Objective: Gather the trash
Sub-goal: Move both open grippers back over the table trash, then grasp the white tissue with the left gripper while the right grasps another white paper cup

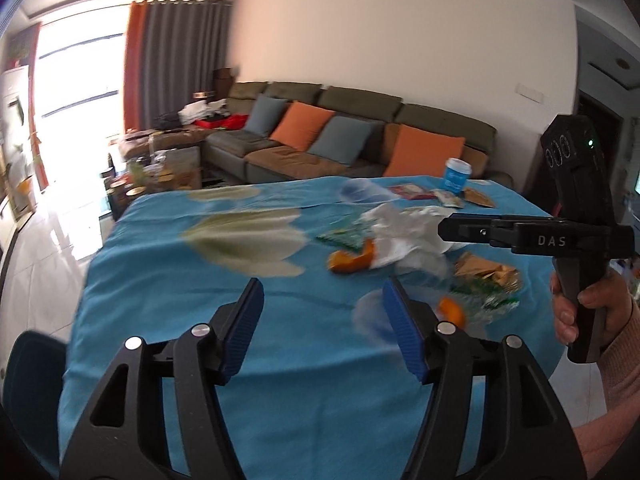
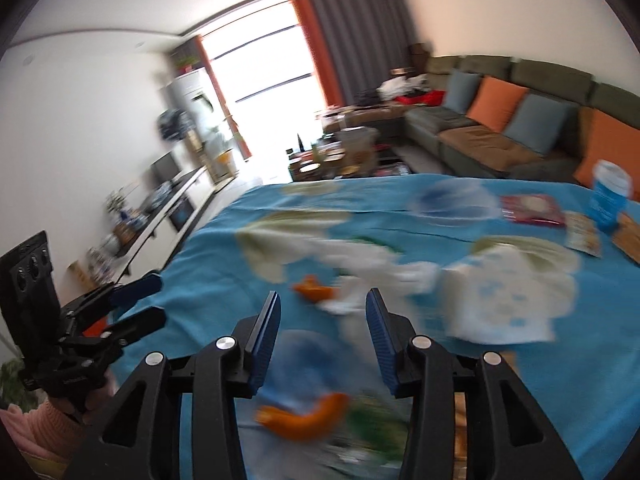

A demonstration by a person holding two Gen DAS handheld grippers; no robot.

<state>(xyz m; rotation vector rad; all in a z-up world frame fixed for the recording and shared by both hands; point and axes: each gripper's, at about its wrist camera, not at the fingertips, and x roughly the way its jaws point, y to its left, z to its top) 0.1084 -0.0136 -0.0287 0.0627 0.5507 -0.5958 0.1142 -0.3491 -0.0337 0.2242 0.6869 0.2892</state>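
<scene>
Approaching trash pile, nothing collected yet. Left tool spread, empty; right tool spread, empty. Crumpled tissue and orange peel centre-right on tabletop. Next: close one tool on tissue.

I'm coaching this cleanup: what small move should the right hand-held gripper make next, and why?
Probably ease the right hand-held gripper down onto the orange peel just below it: its jaws are open and empty, and the peel lies loose on the blue tablecloth.
</scene>
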